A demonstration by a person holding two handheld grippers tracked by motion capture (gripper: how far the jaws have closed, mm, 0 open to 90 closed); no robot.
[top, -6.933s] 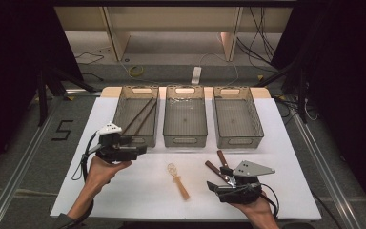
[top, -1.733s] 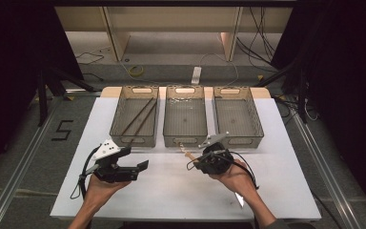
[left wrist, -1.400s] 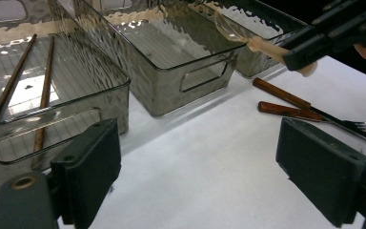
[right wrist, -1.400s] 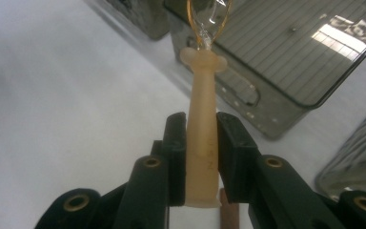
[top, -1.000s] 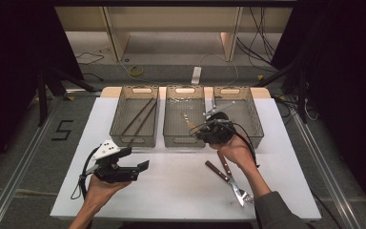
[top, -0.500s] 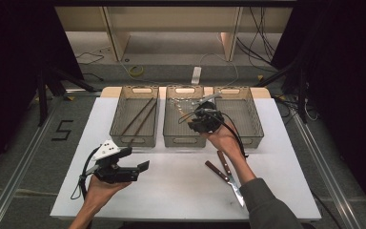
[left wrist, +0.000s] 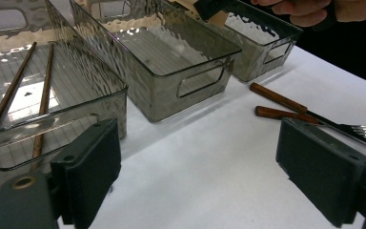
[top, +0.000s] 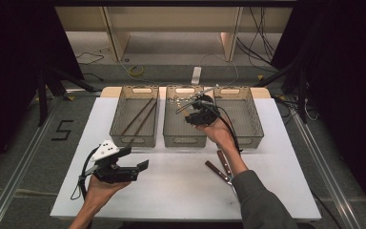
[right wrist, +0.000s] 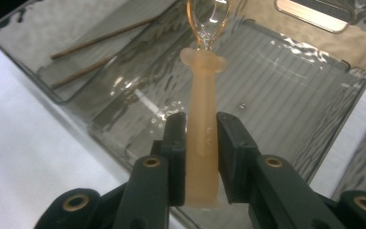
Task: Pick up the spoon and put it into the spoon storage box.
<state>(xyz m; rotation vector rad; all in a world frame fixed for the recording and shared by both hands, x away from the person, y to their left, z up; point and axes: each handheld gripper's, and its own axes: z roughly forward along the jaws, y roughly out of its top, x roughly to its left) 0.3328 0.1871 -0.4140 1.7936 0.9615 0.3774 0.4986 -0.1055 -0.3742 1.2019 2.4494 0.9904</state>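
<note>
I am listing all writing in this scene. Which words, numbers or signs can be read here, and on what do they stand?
"5": black digit on the grey floor left of the table, high view.
Spoon handle held in the right gripper: faint embossed marks, too blurred to read.
No other writing is readable.

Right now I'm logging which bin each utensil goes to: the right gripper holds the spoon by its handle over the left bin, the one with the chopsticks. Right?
Not quite. The right gripper does grip the spoon by its handle, but over the middle bin, which holds no chopsticks. The chopsticks lie in the left bin beside it. The high view shows this.
</note>
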